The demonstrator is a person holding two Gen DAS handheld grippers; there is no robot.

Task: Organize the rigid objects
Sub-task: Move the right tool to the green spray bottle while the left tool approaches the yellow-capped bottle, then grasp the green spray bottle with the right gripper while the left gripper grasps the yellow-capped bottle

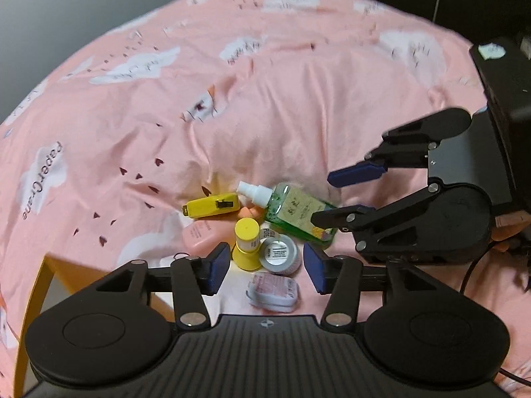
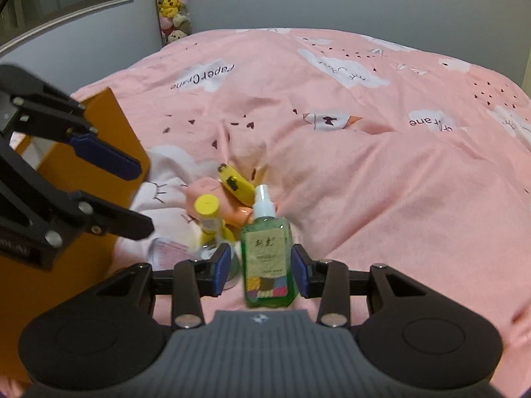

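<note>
A small pile lies on the pink bedspread: a green spray bottle (image 1: 298, 210) with a white nozzle, a yellow flat case (image 1: 212, 206), a yellow-capped bottle (image 1: 247, 243), a pink bottle (image 1: 204, 235), a round jar (image 1: 281, 253) and a pink packet (image 1: 273, 292). My left gripper (image 1: 265, 270) is open above the jar and packet. My right gripper (image 2: 262, 270) is open, its pads on either side of the green spray bottle (image 2: 267, 258), not pressed on it. The right gripper also shows in the left wrist view (image 1: 327, 199).
An orange box (image 2: 66, 205) stands at the bed's left edge, next to the pile. The left gripper (image 2: 132, 199) hangs in front of it. Plush toys (image 2: 171, 3) hang on the far wall. Rumpled bedspread (image 2: 381, 172) stretches right and beyond.
</note>
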